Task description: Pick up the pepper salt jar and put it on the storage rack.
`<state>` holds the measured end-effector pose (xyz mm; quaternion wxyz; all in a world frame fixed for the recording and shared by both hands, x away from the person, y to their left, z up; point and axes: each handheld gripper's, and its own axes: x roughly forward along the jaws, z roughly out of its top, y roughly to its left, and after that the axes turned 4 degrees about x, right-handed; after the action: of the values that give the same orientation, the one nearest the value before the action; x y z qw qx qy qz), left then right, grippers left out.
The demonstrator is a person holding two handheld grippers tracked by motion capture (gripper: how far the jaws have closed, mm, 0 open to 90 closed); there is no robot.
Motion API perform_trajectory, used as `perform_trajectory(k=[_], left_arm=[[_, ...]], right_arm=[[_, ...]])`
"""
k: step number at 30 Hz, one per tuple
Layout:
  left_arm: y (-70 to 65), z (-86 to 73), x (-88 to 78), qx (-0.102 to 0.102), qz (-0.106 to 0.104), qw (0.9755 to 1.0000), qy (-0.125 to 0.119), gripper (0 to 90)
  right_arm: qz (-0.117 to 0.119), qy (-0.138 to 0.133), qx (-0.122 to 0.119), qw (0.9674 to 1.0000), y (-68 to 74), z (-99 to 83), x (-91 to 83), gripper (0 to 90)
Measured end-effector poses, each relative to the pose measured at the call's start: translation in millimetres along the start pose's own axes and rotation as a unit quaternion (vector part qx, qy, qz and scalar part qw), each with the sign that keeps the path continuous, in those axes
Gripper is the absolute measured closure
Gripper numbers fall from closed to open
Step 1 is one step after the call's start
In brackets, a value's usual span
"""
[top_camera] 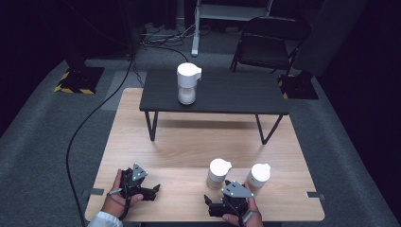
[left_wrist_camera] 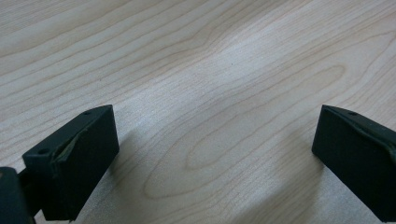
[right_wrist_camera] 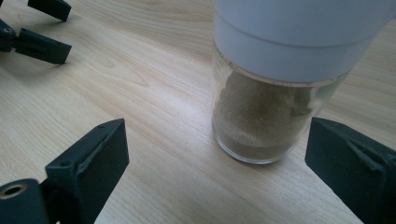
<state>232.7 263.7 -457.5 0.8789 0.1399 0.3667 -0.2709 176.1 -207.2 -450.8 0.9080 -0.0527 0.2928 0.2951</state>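
Three white-lidded jars (top_camera: pixel 218 173) carry no readable label; right gripper (right_wrist_camera: pixel 217 163) open.

Your left gripper (top_camera: pixel 153 190) and right gripper (top_camera: pixel 209 204) are black, with blocky screw-holed jaws and grey three-cornered top plates. Cables trail from both, and a white sleeve (top_camera: pixel 105 220) covers your left forearm.

A matt, pale wood grain is shown by the table (right_wrist_camera: pixel 154 93); clear glossy glass and a smooth white plastic lid by the jar (right_wrist_camera: pixel 266 116).
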Motion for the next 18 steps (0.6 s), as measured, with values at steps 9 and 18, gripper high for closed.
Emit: perform_trajectory(k=[9, 18], left_arm=[[-0.2, -0.1, 0.0, 0.000, 0.000, 1.0000, 0.000, 0.5], [-0.1, -0.2, 0.0, 0.000, -0.002, 1.0000, 0.000, 0.5]], right_arm=[[-0.029, 0.000, 0.013, 0.9995, 5.6, 5.1, 9.2, 6.5], [-0.057, -0.013, 0.030, 0.9978, 9.7, 2.7, 25.5, 7.8]])
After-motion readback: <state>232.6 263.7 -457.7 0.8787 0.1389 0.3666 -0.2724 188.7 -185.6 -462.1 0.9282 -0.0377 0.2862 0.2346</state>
